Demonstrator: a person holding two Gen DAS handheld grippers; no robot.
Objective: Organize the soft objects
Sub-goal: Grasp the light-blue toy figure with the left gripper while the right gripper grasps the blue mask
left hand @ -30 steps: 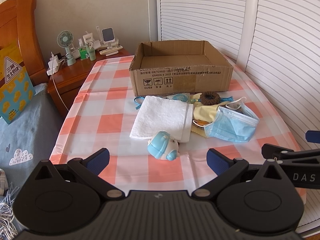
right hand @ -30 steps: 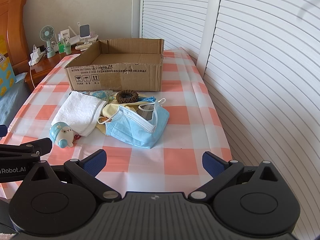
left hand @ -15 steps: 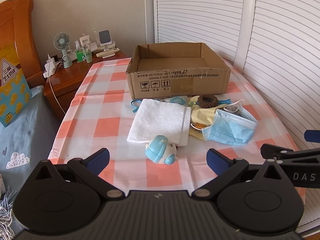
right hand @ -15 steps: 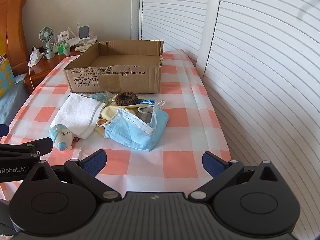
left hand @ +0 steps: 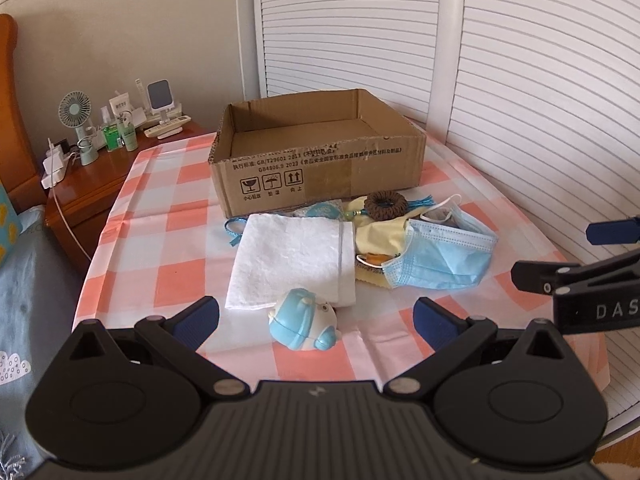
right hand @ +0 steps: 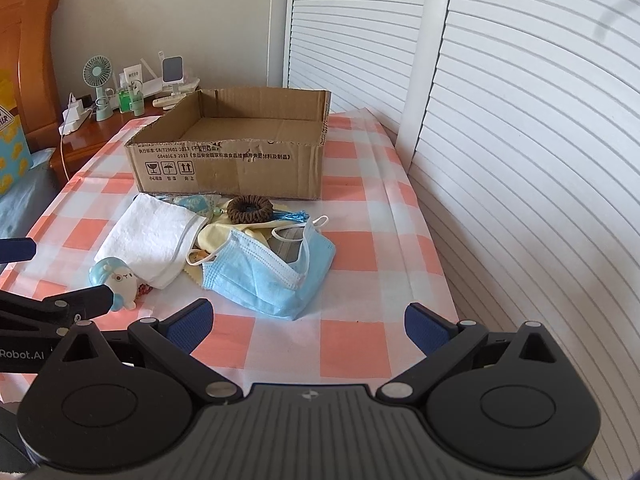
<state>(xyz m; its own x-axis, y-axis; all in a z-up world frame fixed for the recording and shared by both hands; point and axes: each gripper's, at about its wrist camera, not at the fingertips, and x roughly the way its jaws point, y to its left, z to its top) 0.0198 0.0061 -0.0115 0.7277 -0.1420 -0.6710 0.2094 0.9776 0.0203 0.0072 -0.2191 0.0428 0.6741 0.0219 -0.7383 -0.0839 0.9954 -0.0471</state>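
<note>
An open cardboard box [left hand: 320,168] [right hand: 228,168] stands at the back of the checked table. In front of it lie a folded white towel [left hand: 292,260] [right hand: 148,236], a blue face mask [left hand: 440,256] [right hand: 264,276], a yellow cloth [left hand: 378,236], a brown hair scrunchie [left hand: 386,204] [right hand: 250,209] and a small blue plush toy [left hand: 302,320] [right hand: 116,278]. My left gripper [left hand: 316,320] is open, just short of the plush toy. My right gripper [right hand: 308,324] is open, near the mask's front edge. Both hold nothing.
A wooden nightstand [left hand: 92,184] at the back left carries a small fan [left hand: 76,114], bottles and chargers. White louvred doors [right hand: 520,140] run along the right side. A bed with grey bedding [left hand: 32,280] lies to the left of the table.
Both grippers have tilted and moved slightly forward towards the pile; the objects sit lower and closer in both views. Nothing on the table has moved. Both grippers stay open.
</note>
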